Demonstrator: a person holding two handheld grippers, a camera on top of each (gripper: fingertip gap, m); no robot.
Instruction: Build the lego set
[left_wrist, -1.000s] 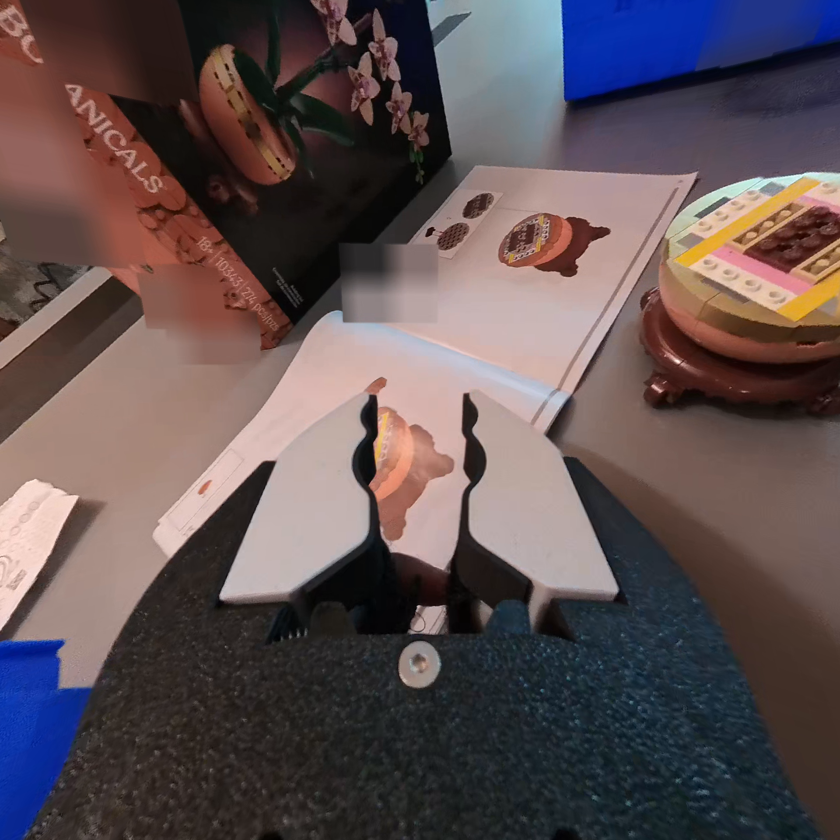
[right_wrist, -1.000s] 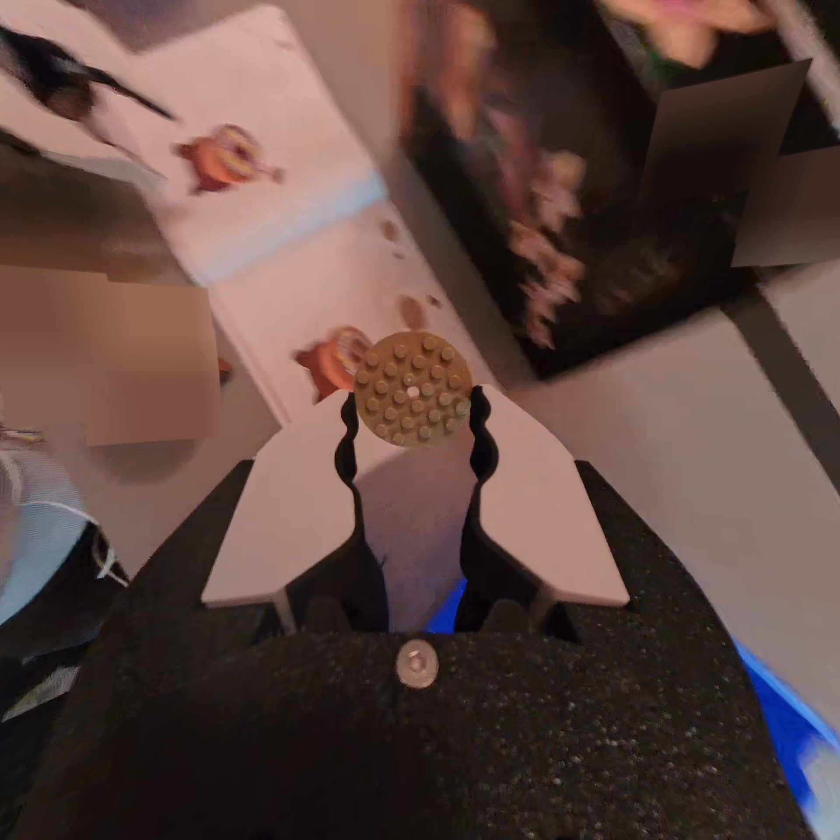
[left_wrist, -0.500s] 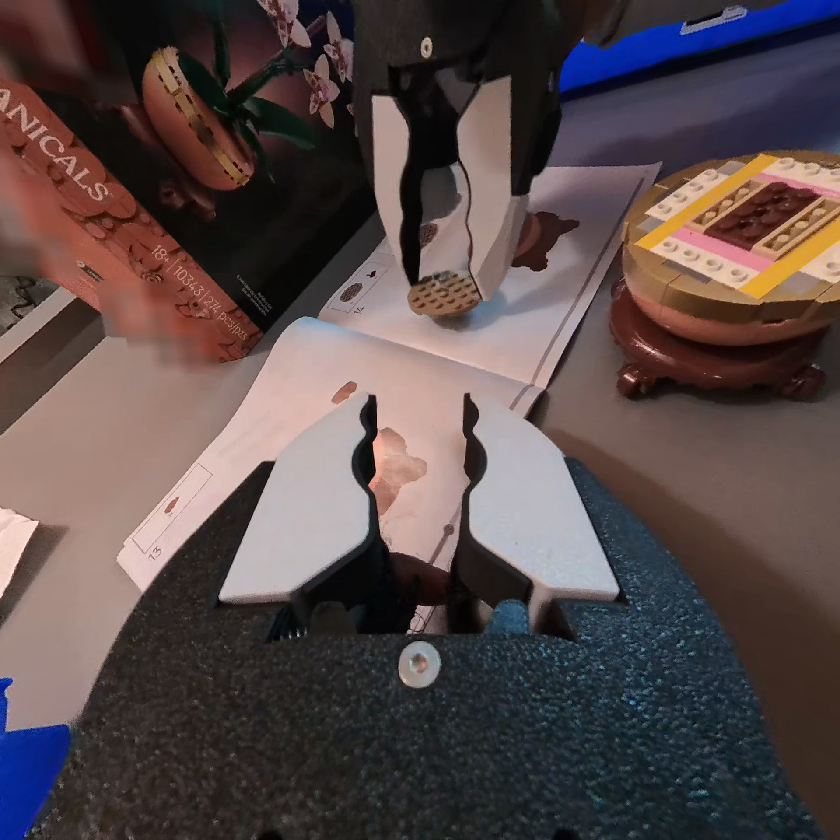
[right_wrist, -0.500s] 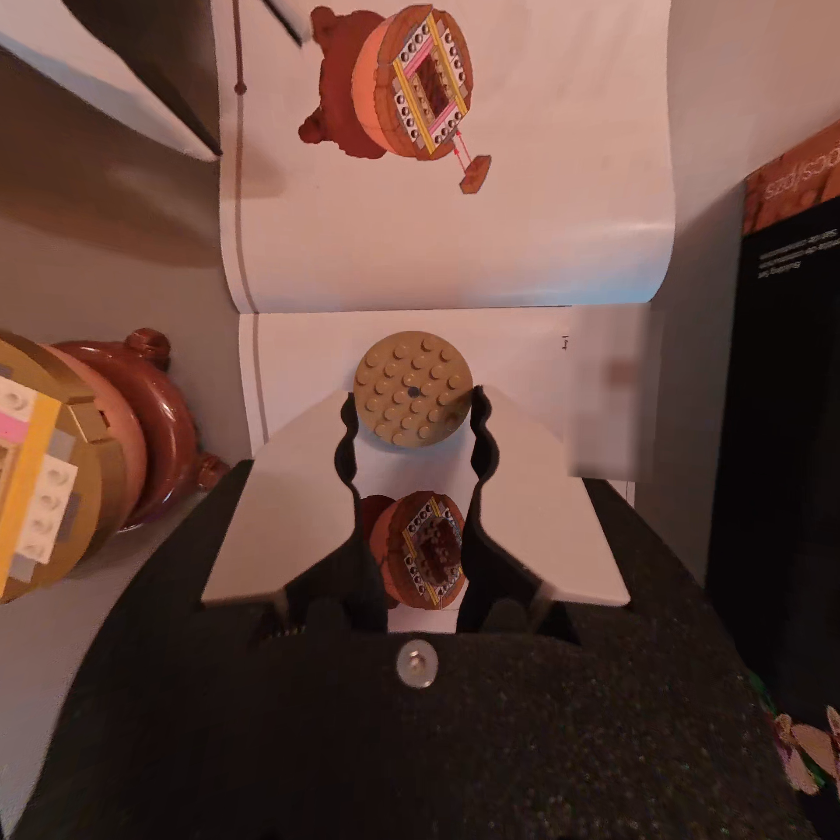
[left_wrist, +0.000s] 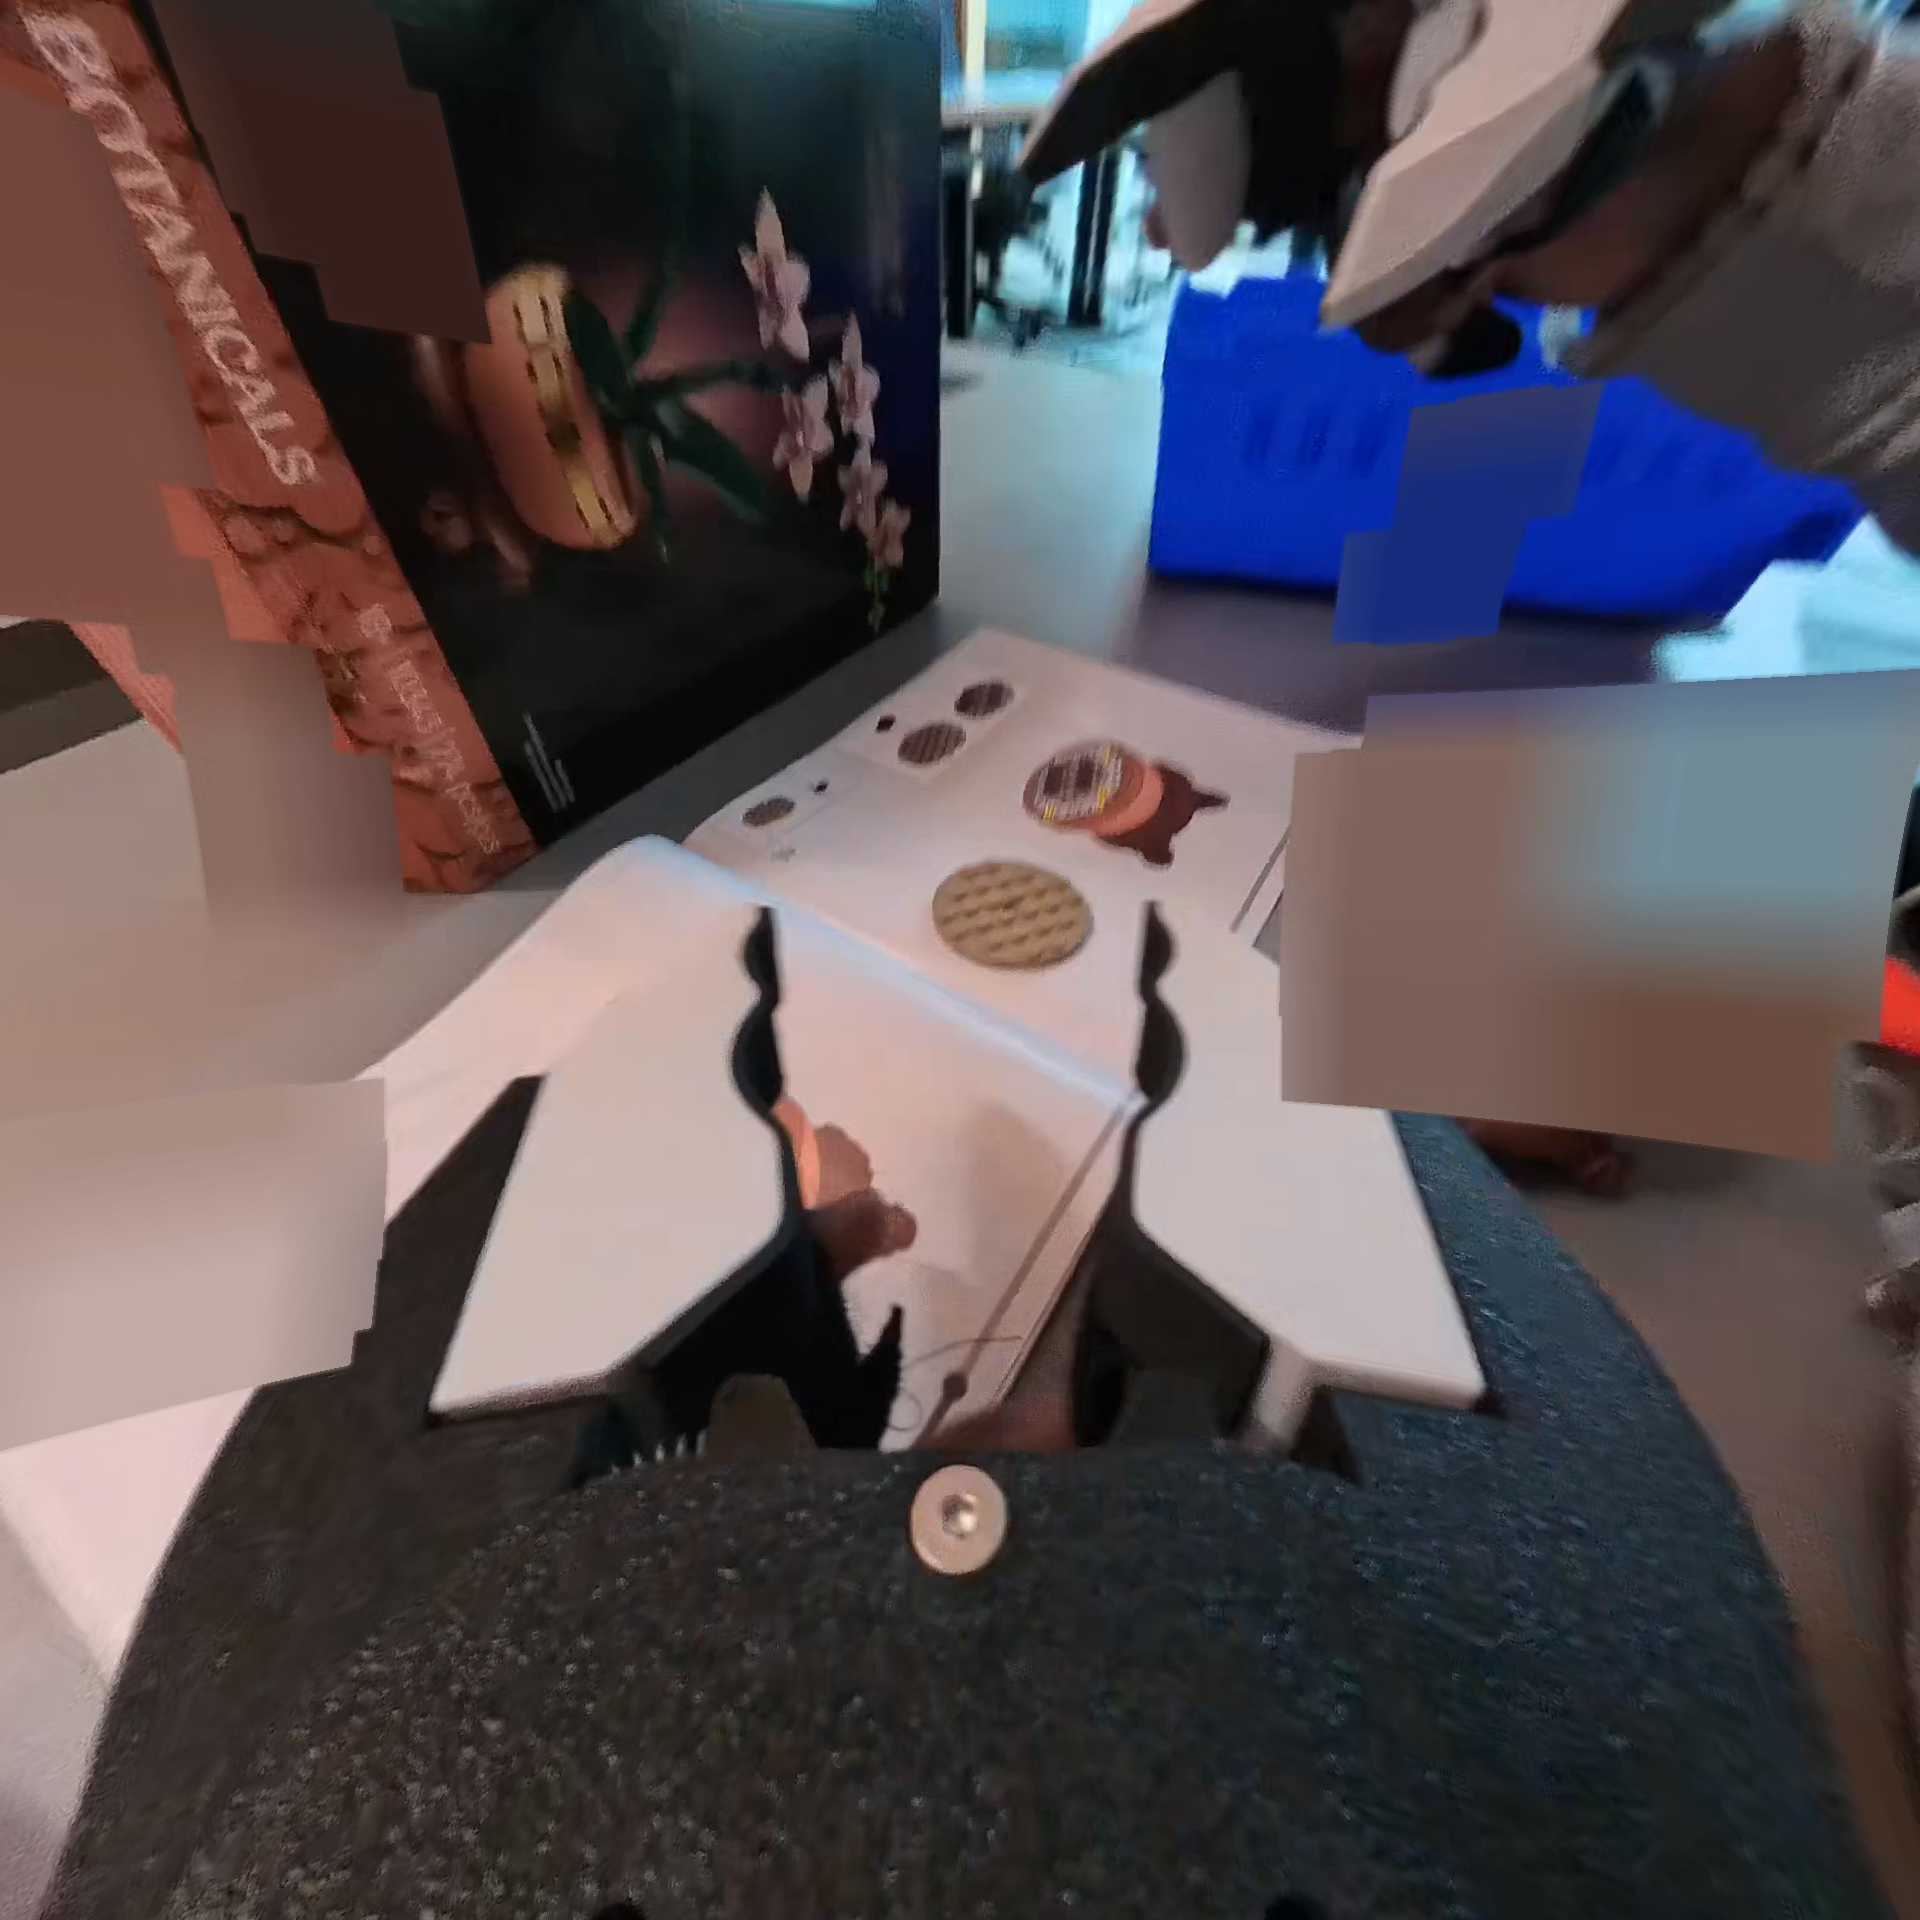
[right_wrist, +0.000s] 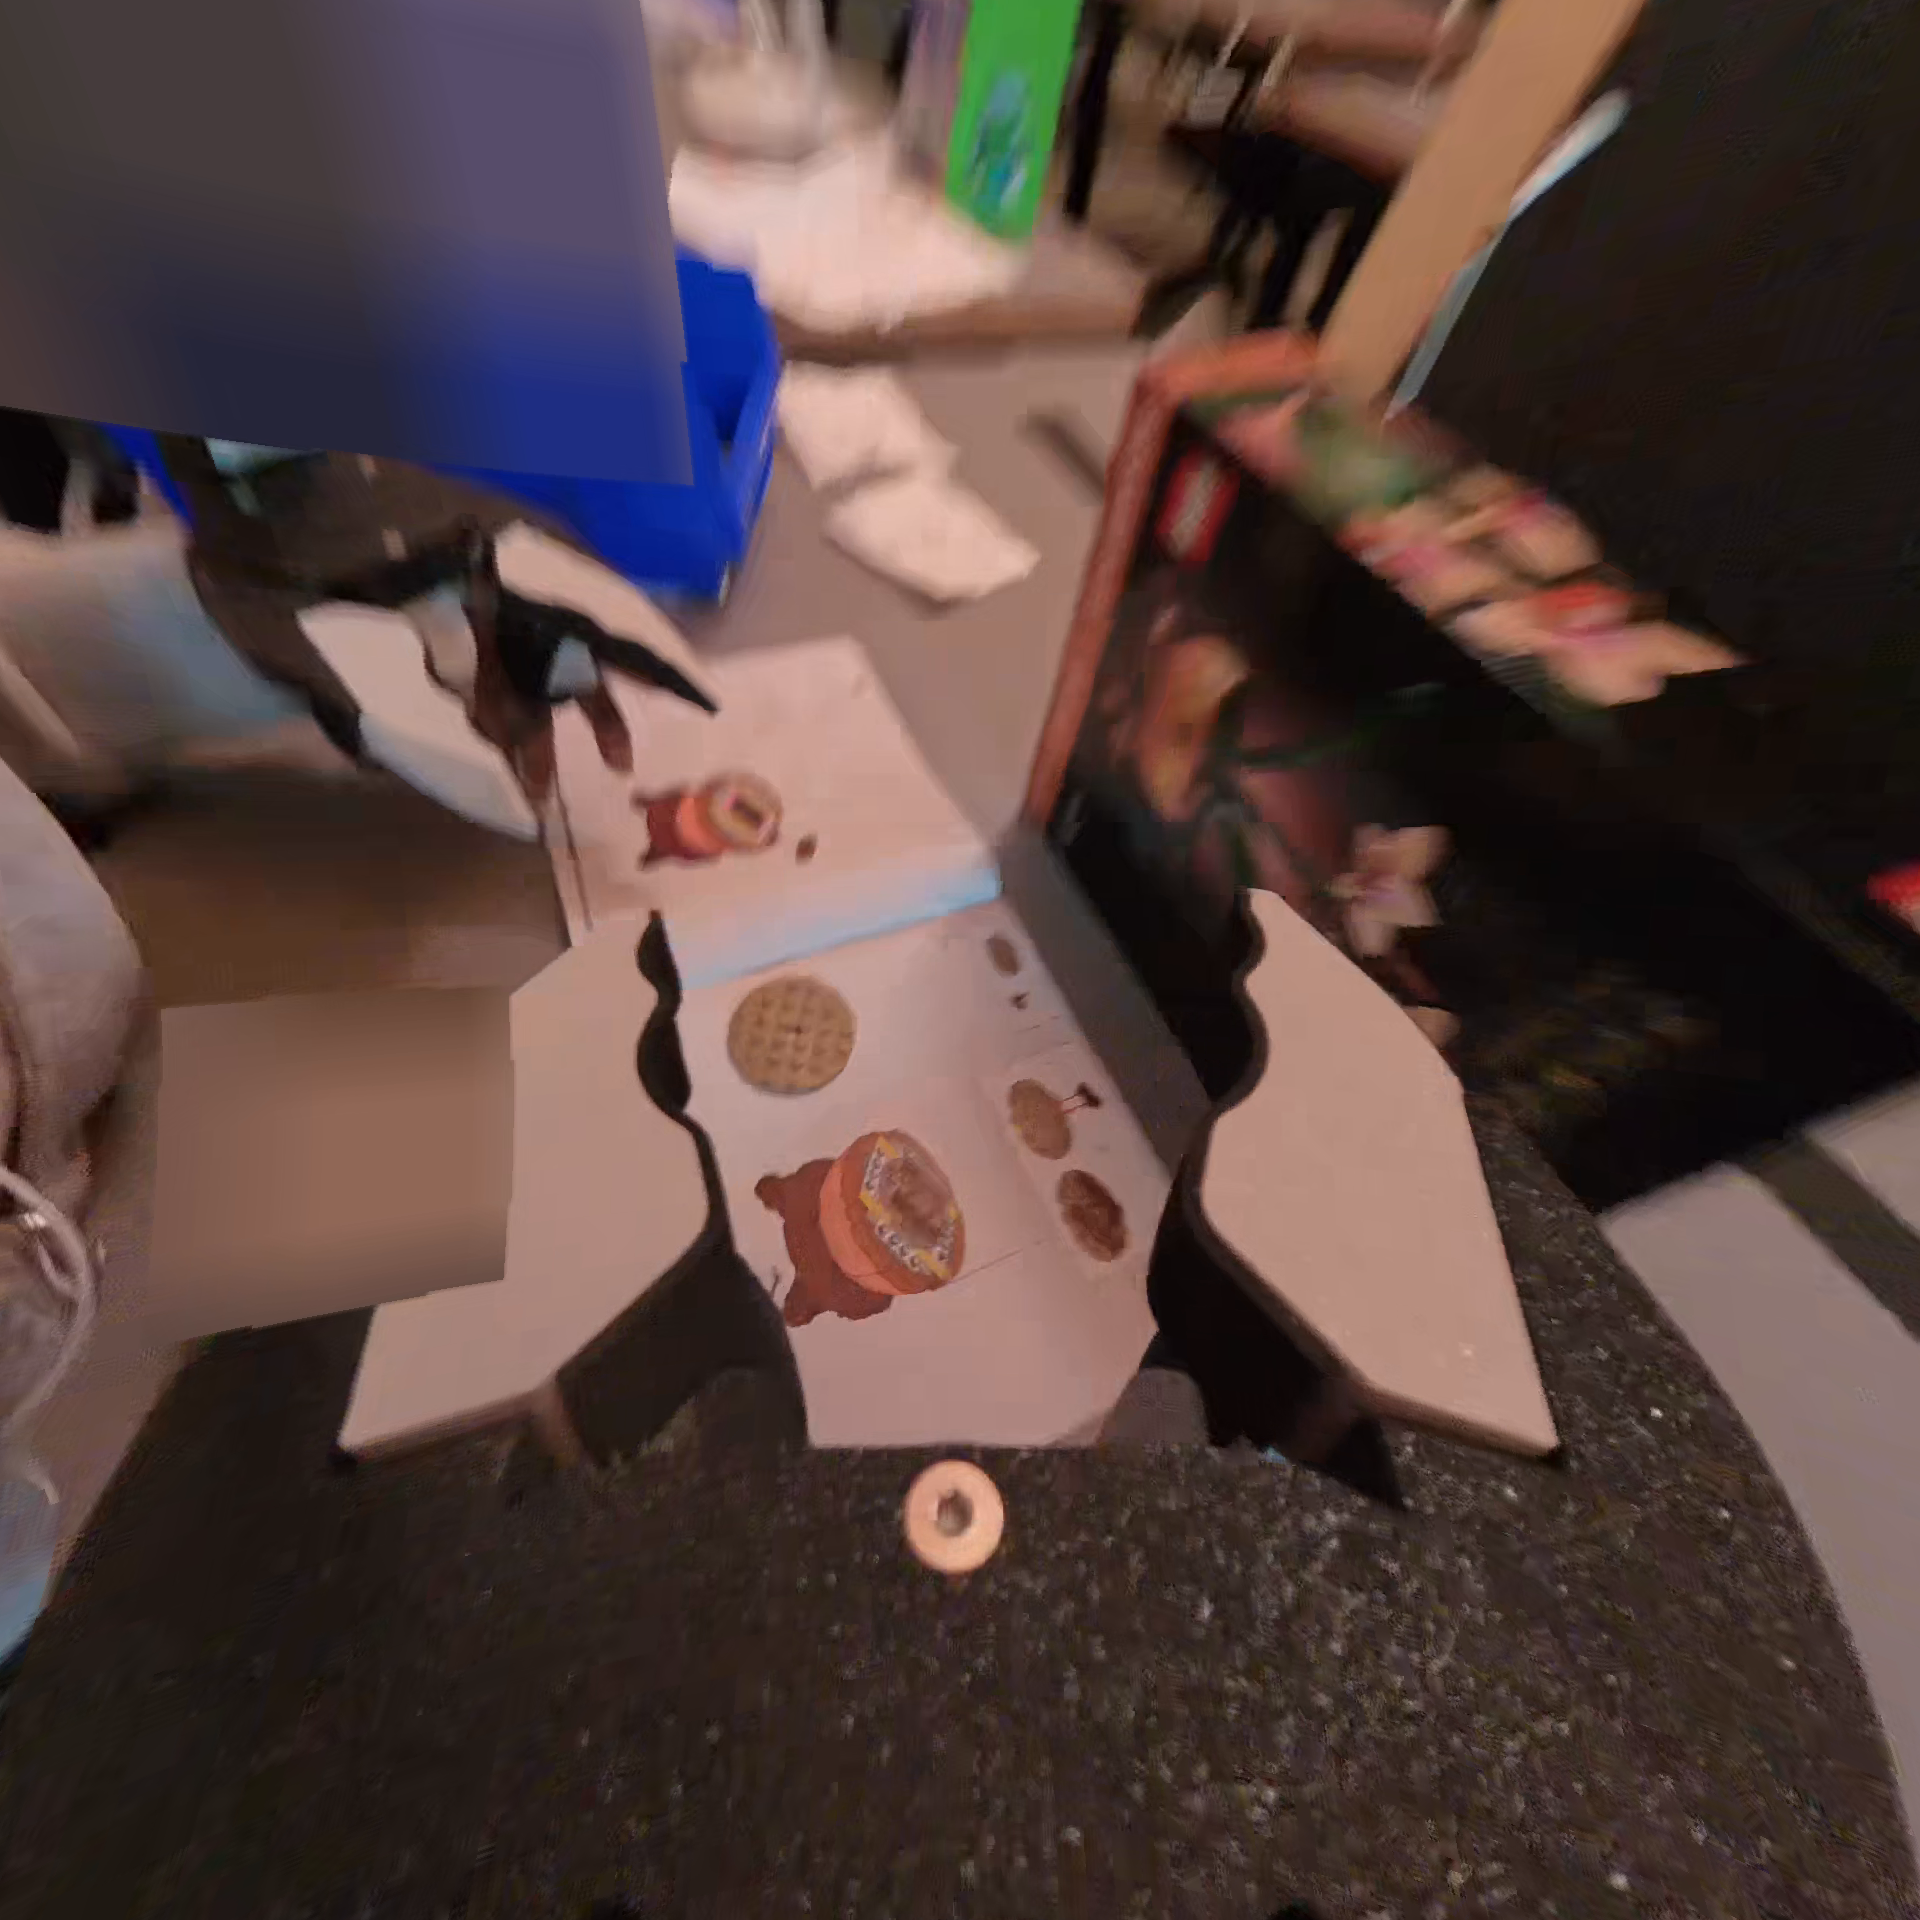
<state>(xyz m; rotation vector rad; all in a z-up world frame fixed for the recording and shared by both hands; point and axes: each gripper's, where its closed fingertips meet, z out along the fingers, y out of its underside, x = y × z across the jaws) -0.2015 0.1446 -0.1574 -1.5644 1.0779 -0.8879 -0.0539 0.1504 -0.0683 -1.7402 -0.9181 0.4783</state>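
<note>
A tan round studded plate (left_wrist: 1013, 914) lies flat on the open instruction booklet (left_wrist: 1049, 1029), free of both grippers. My left gripper (left_wrist: 958, 935) is open wide and empty, low over the booklet, with the plate just beyond its tips. My right gripper (right_wrist: 951, 935) is open and empty above the booklet; the plate (right_wrist: 792, 1034) shows between its fingers, well below them. In the left wrist view the right gripper (left_wrist: 1226, 208) hangs high at the upper right. The pot model is mostly hidden behind a blurred patch; only a brown foot (left_wrist: 1558, 1164) shows.
The dark set box (left_wrist: 623, 416) stands upright left of the booklet, and also shows in the right wrist view (right_wrist: 1299, 727). A blue bin (left_wrist: 1455, 468) sits at the back. White bags (right_wrist: 914, 520) lie on the table behind the booklet. A person's sleeve (left_wrist: 1766, 312) is at upper right.
My right gripper let go of the tan round plate on the booklet, opened and rose away. My left gripper opened wider and moved closer to the plate.
</note>
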